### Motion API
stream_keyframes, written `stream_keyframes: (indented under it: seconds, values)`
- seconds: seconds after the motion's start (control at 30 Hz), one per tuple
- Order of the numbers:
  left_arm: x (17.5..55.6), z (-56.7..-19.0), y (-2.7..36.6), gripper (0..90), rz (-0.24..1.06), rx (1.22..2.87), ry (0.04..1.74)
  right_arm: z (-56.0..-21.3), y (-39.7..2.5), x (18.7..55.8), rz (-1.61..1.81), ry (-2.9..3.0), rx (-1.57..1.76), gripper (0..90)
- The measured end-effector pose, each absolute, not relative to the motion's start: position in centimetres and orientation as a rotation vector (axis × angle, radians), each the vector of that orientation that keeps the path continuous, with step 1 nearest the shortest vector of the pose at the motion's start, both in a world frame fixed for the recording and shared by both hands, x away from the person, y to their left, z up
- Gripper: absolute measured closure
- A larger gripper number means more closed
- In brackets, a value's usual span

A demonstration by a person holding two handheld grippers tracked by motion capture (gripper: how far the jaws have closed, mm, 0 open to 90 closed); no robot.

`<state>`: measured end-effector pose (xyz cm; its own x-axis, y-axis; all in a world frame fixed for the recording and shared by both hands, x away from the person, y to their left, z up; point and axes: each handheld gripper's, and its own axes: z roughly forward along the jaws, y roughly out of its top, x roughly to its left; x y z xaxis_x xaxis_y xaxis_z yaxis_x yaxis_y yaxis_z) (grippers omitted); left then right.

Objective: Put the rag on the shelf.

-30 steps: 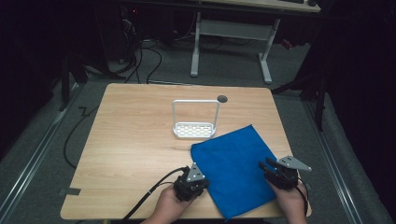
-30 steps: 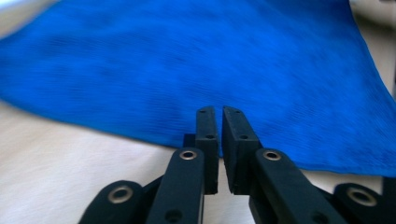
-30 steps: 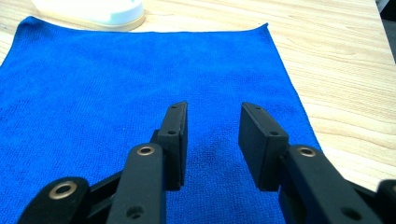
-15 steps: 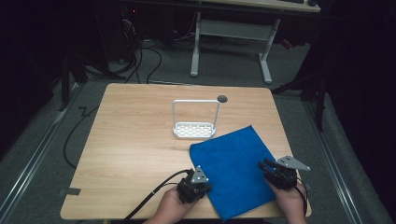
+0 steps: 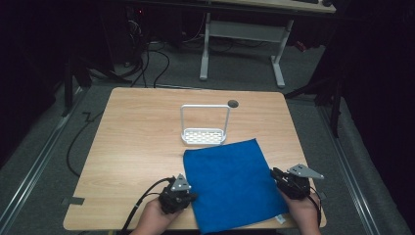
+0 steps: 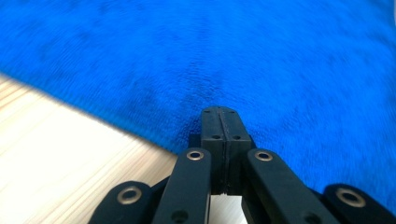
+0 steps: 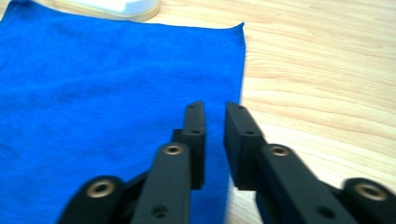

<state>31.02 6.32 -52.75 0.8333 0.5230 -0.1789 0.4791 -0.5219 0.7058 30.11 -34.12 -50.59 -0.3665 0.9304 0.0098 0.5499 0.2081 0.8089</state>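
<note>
Cloth [image 5: 230,183] lies flat at the table's [image 5: 137,142] near edge, below the white rack [image 5: 204,128], so we flank it: left gripper [image 5: 188,196], right gripper [image 5: 278,176]. Left gripper view: jaws pressed together at the cloth's edge, apparently pinching it. Right gripper view: our jaws stand narrowly apart, straddling the hem to grab.

A blue cloth [image 5: 230,183] lies spread flat, apparently unfolded, at the table's near edge, slightly askew.
</note>
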Motion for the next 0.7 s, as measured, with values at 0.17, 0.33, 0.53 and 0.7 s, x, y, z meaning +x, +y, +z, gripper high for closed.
stream_keyframes:
  seconds: [0.17,0.33,0.53,0.7]
  values:
    - [32.1,-52.8,8.6,90.0,0.096,2.174,0.819,-51.0,-33.5,30.6,1.042,2.04,1.356,90.0]
    - [32.7,-52.9,9.3,90.0,0.096,2.152,0.851,-51.8,-31.2,31.6,0.999,2.142,1.311,90.0]
    - [32.8,-53.0,9.3,89.9,0.085,2.147,0.848,-52.7,-30.8,32.1,0.938,2.179,1.336,90.0]
    - [32.6,-52.9,9.4,89.9,0.102,2.16,0.842,-52.7,-30.9,31.7,0.939,2.189,1.324,90.0]
